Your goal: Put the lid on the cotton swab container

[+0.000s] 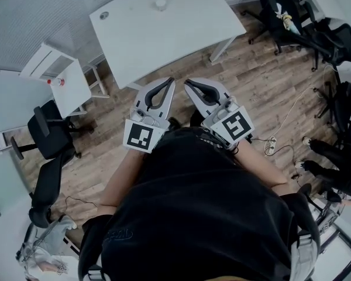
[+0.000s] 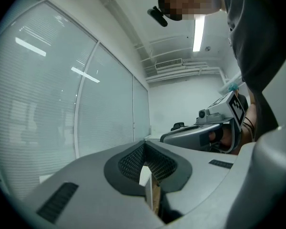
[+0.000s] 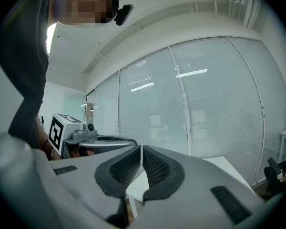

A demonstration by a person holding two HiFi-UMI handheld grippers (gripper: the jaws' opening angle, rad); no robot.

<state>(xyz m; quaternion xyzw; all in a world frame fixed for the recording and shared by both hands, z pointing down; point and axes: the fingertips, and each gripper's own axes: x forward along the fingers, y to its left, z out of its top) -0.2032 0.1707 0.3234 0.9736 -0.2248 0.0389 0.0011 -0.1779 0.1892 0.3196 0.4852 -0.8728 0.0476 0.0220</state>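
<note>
Far ahead, a white table (image 1: 164,34) carries a small whitish round container (image 1: 159,4) near its far edge. A small grey disc (image 1: 104,15) lies at the table's left corner; it is too small to tell what it is. My left gripper (image 1: 169,81) and my right gripper (image 1: 187,82) are held side by side over the wooden floor, just short of the table's near edge, both pointing at it. Both are shut with nothing between the pads. The left gripper view shows its shut jaws (image 2: 144,145) and the right gripper (image 2: 200,133) beside them. The right gripper view shows its shut jaws (image 3: 141,148).
A small white side table (image 1: 61,78) with a red-capped bottle (image 1: 56,82) stands at the left. Black office chairs stand at the left (image 1: 50,136) and at the back right (image 1: 281,13). Cables (image 1: 274,142) trail over the floor on the right. Glass walls with blinds (image 3: 205,109) enclose the room.
</note>
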